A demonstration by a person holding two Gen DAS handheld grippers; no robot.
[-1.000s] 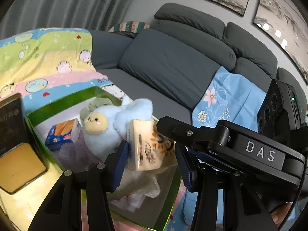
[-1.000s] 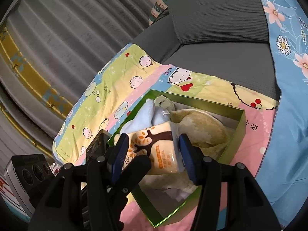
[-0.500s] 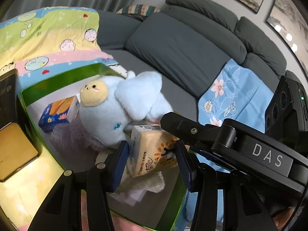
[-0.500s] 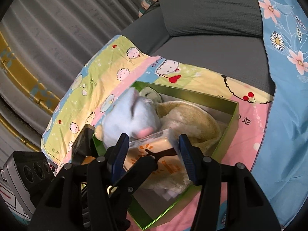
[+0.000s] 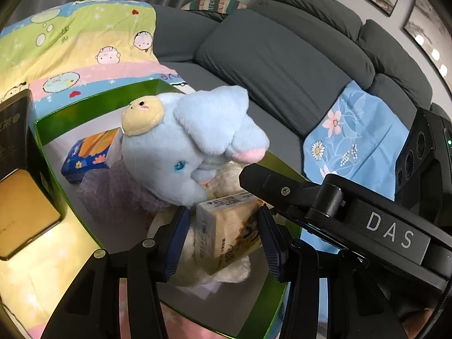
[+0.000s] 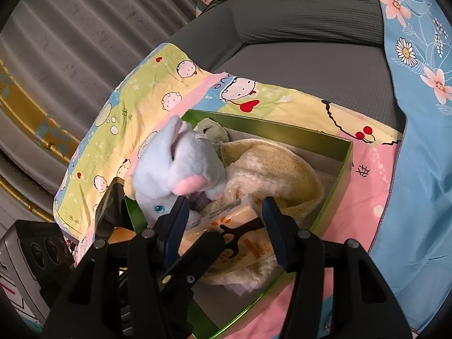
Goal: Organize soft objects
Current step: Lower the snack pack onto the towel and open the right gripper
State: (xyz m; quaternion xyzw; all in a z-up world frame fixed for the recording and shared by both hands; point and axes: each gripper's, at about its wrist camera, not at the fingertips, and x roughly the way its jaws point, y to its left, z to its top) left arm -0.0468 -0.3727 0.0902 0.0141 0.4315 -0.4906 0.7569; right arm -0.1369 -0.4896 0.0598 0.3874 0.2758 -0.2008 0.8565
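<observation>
Left gripper (image 5: 223, 234) clamped the tissue pack (image 5: 228, 226) inside the green box (image 5: 93, 101). Right gripper (image 6: 223, 226) state was indeterminable. Lowering it flat beside the plush (image 5: 183, 147) appeared best.

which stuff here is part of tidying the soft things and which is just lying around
Part of the job:
- green box
- blue plush toy
- tissue pack between both grippers
- cream towel
- blue tissue pack

Just lying about:
- cartoon blanket
- grey sofa
- floral blue cloth
- black and gold box

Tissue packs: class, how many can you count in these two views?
2. A yellow tissue pack sits between both claws over the green box; a blue tissue pack lies inside, at its far corner. Others may be hidden.
</observation>
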